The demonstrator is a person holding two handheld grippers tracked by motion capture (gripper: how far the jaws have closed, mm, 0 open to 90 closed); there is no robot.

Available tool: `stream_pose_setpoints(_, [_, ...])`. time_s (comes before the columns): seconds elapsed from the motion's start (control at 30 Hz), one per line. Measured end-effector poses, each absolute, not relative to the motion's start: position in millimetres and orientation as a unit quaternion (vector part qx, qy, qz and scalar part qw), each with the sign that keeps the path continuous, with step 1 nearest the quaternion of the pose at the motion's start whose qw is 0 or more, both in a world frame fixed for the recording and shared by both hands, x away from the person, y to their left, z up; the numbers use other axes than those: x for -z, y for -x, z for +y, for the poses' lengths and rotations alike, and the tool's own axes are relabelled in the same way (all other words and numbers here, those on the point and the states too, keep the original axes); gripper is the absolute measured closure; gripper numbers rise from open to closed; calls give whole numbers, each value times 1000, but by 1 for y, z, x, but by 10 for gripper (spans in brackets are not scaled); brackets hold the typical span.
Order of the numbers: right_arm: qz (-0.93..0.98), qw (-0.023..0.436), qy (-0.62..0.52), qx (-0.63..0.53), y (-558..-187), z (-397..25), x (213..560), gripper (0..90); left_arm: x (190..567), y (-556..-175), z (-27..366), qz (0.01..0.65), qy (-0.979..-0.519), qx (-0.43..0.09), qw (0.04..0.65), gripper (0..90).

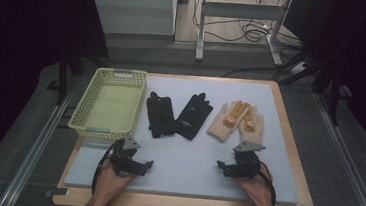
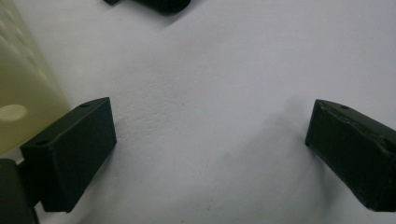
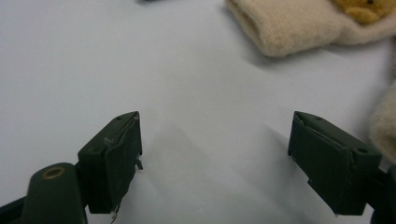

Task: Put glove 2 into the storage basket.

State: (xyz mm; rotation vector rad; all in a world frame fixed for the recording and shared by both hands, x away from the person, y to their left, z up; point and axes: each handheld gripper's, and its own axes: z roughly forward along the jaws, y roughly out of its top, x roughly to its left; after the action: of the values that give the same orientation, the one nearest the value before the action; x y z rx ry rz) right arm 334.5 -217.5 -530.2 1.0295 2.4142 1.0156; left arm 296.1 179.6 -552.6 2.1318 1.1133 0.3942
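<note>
- My left gripper [image 1: 138,165] sits low and left of centre in the high view, held in my left hand [image 1: 111,182], resting on the grey mat [image 1: 190,164] just below the basket.
- Its jaws stand wide apart in the left gripper view, with bare mat between them and nothing held.
- My right gripper [image 1: 230,167] sits low and right of centre in the high view, in my right hand [image 1: 258,190], just below the cream gloves.
- Its jaws are also wide apart in the right gripper view, empty, with only mat between them.
- The cream gloves [image 1: 238,120] lie side by side, touching, right of centre in the high view, fingers toward the top of the frame; small orange-brown figures sit on them.
- In the right gripper view a cream cuff [image 3: 289,23] fills the upper right, well ahead of my jaws, and another cream edge shows at the right border.
- The black gloves [image 1: 177,115] lie at the middle of the high view, between basket and cream gloves, their near ends touching or overlapping.
- The basket [image 1: 82,112], pale yellow and empty, stands at the upper left of the mat; its wall shows at the left edge of the left gripper view.
- The mat lies on the wooden bench [image 1: 293,143].
</note>
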Motion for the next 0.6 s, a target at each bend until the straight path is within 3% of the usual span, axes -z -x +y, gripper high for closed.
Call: stream_pose_setpoints(0.6, [848,155,-342,-374,-350,-191,518,218,552,-296,180,430,-820,-153,345,27])
